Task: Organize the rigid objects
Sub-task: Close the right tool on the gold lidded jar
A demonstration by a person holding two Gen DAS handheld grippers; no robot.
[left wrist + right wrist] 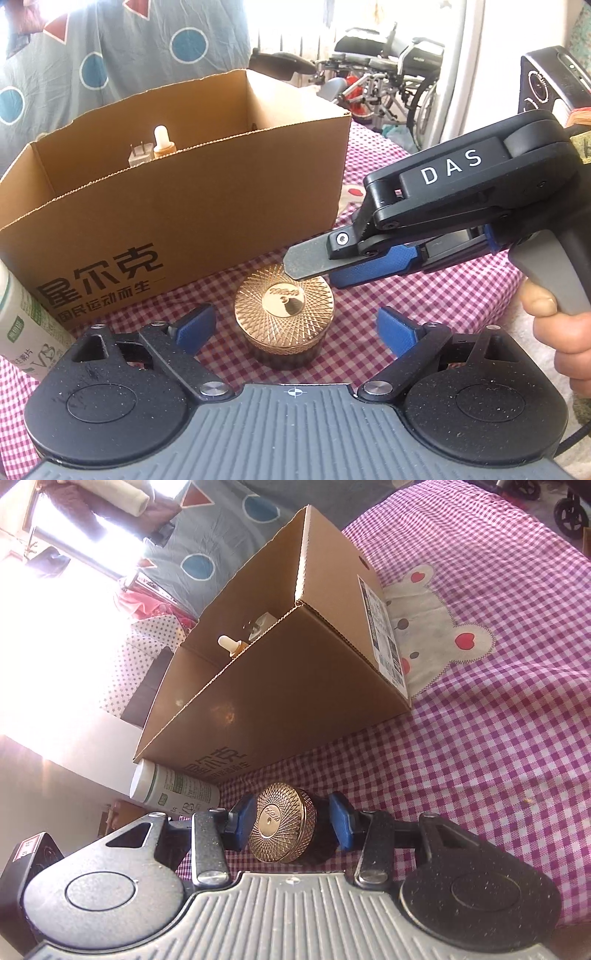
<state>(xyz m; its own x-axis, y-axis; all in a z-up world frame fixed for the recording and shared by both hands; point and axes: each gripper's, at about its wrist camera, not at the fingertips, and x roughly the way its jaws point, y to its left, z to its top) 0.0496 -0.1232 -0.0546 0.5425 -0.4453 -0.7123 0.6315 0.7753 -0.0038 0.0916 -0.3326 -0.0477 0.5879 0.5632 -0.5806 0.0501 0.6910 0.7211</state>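
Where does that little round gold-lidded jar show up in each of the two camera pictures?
Left wrist view: the round gold-lidded jar stands low in the middle, on the checked cloth between open blue pads.
Right wrist view: the jar appears tipped sideways, low in the middle, between that hand-held gripper's blue pads.
Shared landmark: the brown cardboard box just behind it.

Black right gripper (314, 267) marked "DAS"; blue pads (369, 266); grey handle (554, 273).

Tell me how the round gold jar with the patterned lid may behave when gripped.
The round gold jar looks rigid, so it probably will not deform. Its ribbed metal lid may be slippery. The round wall gives flat pads little contact, so it could twist or roll out.
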